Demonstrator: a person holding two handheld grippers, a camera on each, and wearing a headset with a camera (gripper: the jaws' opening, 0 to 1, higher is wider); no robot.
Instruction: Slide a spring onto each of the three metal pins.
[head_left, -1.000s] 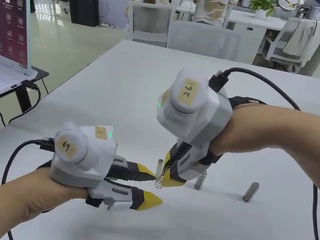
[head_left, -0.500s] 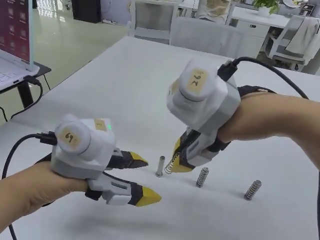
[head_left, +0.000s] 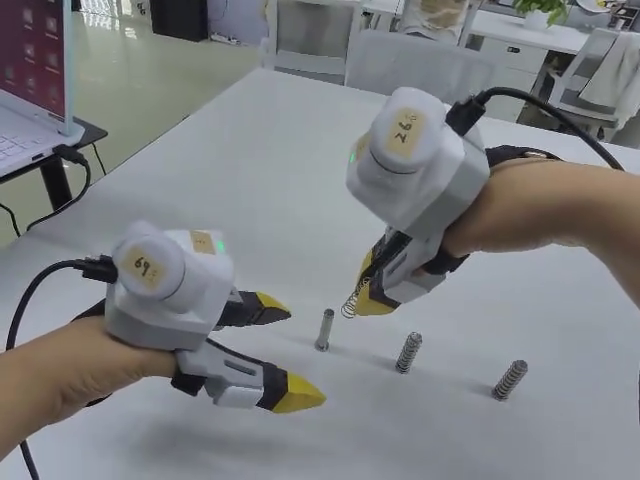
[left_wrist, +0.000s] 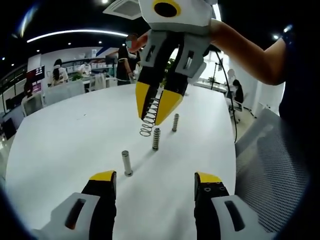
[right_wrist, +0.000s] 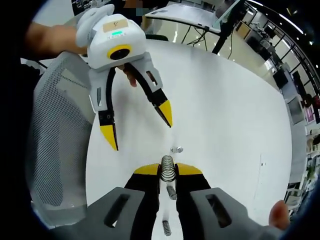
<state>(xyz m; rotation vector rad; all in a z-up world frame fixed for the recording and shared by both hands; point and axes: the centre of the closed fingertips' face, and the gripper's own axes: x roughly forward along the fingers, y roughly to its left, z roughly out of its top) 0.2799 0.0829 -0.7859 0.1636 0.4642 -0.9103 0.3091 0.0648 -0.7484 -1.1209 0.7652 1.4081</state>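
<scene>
Spring (head_left: 350, 303) hangs from my right gripper (head_left: 368, 296), whose yellow tips pinch its upper end so the open lower end points down toward the bare pin (head_left: 324, 329), just below and left of it. My left gripper (head_left: 288, 350) waits spread on the near left of that pin, I judge to leave the approach free. To the right, the middle pin (head_left: 407, 352) and the end pin (head_left: 509, 379) already wear springs on the table (head_left: 250, 170).
</scene>
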